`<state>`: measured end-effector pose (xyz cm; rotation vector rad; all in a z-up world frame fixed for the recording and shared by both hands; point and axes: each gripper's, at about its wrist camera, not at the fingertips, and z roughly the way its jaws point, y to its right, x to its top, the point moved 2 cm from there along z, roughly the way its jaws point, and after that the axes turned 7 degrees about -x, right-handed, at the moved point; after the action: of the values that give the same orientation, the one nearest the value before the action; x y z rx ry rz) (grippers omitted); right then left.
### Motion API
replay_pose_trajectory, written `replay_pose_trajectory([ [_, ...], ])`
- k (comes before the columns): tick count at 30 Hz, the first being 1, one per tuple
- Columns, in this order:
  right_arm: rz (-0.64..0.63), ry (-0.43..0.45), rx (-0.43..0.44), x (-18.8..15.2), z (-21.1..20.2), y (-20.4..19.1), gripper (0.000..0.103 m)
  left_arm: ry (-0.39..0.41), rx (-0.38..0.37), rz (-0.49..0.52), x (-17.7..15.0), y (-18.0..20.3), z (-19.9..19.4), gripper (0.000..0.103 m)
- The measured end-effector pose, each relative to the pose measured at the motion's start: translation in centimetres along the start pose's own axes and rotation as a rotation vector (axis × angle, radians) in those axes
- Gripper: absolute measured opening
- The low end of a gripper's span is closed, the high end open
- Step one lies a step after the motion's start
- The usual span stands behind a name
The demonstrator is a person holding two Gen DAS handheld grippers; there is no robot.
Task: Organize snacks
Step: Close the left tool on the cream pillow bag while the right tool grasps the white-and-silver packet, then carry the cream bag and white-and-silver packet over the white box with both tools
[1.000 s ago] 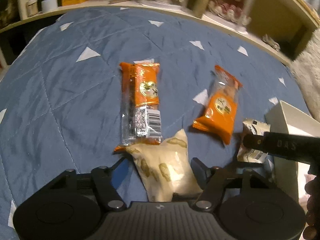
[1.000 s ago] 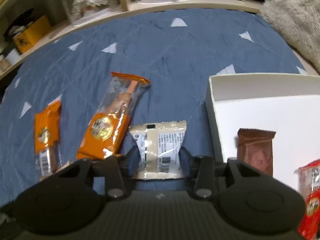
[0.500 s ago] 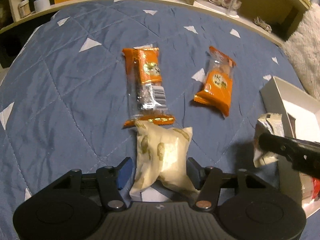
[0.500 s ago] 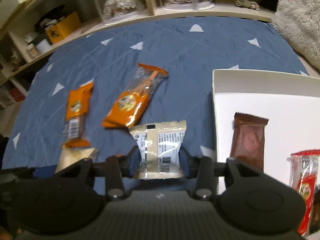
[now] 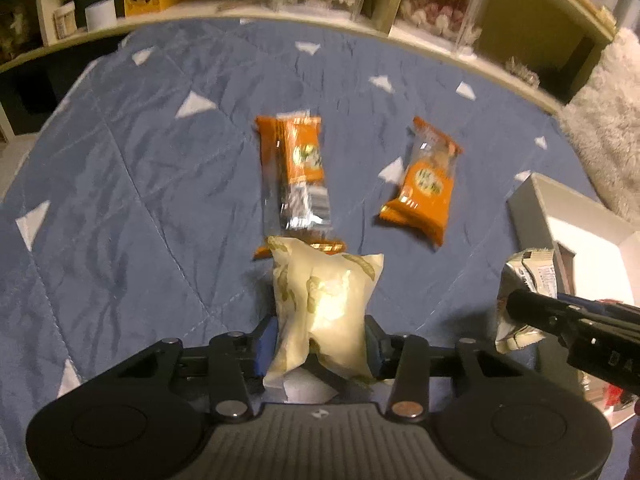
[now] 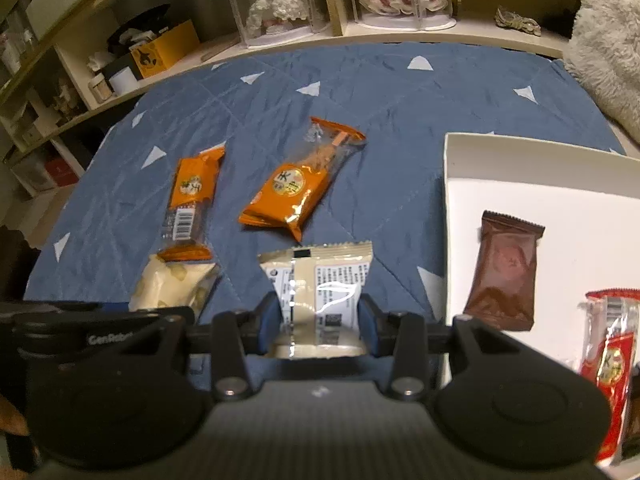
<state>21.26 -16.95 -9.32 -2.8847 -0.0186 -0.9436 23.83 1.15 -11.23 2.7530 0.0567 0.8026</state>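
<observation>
Now the left gripper (image 5: 322, 344) is clamping the cream peanut-print packet (image 5: 324, 304) — jaws just closing on it, lifting it off the blue quilt (image 5: 120, 200). Right gripper (image 6: 316, 322) is gripping the beige snack packet (image 6: 320, 288) beside the white box (image 6: 580, 232) — both are looking ready to go in; two orange packets are waiting on the quilt.

Dolls in clear cases (image 6: 276, 4) and a yellow box (image 6: 164, 50) on shelves (image 6: 400, 32).

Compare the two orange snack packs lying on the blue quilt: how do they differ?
The left orange pack is slim, barcode side up, its near end at the cream packet. The right orange pack is wider, angled, touching nothing. Both lie outside the white box.
</observation>
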Motion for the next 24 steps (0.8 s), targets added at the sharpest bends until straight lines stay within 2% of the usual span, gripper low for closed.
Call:
replay_pose_trajectory([
  [16, 0.009, 0.121, -0.023, 0.2, -4.7, 2.3, 0.047, 0.148, -0.068, 0.073, 0.0, 3.4, -5.9, 0.046],
  [24, 0.016, 0.183, -0.069, 0.1, -6.9, 4.9, 0.047, 0.196, -0.111, 0.109, 0.1, 6.0, -7.1, 0.046],
])
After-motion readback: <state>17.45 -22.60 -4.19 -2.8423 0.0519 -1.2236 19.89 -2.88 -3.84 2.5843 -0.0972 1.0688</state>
